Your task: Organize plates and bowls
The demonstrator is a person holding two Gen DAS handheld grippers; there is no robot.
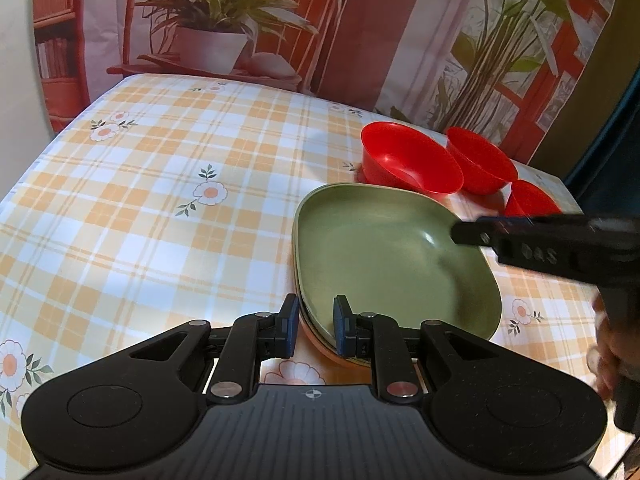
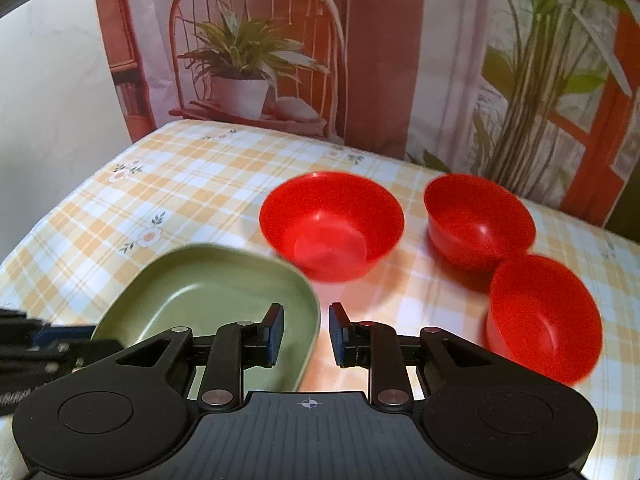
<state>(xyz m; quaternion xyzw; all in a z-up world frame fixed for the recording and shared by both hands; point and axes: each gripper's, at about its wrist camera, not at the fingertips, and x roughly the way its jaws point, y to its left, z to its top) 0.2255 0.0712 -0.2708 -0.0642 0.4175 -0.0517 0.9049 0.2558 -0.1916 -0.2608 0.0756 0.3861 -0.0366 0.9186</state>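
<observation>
Bare cloth (image 1: 160, 208) left (wide open); red bowls (image 2: 332, 226) crowd right.

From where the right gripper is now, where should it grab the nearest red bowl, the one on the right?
Probably the rim: take the nearest red bowl by its near-left edge, one jaw inside and one outside. Its wall is thin and flared, and the mouth looks too wide to span. It stands upright, apart from the other bowls, just right of the right gripper.

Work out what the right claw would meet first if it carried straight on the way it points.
Probably the bare tablecloth, then the nearest red bowl. The green plate's rim sits just left of the right claw; depth is unclear.
</observation>
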